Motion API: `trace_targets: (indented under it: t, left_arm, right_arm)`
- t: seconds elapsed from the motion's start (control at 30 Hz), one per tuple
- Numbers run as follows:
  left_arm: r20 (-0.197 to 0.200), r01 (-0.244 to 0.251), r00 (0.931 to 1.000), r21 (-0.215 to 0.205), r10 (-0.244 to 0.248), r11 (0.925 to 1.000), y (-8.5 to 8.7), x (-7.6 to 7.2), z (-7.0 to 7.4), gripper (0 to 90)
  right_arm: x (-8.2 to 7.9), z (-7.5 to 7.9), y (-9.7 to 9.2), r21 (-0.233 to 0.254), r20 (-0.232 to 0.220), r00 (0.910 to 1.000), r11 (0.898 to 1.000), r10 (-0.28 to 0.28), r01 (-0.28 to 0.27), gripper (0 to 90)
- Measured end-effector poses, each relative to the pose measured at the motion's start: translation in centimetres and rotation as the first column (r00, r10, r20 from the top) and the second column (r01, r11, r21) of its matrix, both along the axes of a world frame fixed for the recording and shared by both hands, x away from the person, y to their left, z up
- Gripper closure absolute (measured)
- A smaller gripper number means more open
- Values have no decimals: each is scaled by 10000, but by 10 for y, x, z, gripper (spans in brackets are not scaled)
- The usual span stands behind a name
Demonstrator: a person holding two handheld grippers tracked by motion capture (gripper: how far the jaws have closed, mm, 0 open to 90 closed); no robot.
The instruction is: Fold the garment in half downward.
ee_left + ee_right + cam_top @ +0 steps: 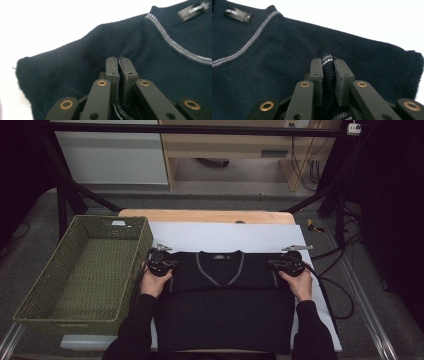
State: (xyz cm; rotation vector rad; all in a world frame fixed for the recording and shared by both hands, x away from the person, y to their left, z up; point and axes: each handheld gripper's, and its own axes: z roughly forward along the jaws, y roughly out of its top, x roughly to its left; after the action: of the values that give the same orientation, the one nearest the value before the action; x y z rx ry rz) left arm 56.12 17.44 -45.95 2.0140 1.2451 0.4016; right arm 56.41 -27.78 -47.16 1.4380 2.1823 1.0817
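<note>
The table (210, 215) w/ its white sheet (225, 236) takes up the middle of the high view, and the green woven basket (82, 270) sits at its left edge, just beside my left arm. The dark sweater (220, 305) lies flat on the sheet in front of me, folded, v-neck w/ grey trim pointing away from me, label at the collar. My left gripper (117, 65) is at the sweater's left shoulder, jaws clamped tight on a thin fold of the knit, grey-striped edge showing between them in the left gripper view. My right gripper (328, 65) is at the right shoulder, jaws pinching a thicker bunched fold w/ a bit of grey stripe on top. Both hands rest on the fabric, well apart.
</note>
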Motion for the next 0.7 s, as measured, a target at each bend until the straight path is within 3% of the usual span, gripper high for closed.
trace_targets:
  t: [0.2,0.37,0.7]
  left_arm:
    - [791,189,9967,-442,-154,9988,1,-16,23,869]
    - [1344,442,9902,-481,-373,9979,1,-33,40,872]
    - [1829,869,9805,-787,-713,9931,10,-71,53,874]
  right_arm:
    - [-14,20,-5,414,624,9979,9990,150,-177,799]
    - [-31,39,-5,735,1295,9909,9962,374,-472,799]
    - [-64,56,-8,1113,1885,9799,9900,647,-868,802]
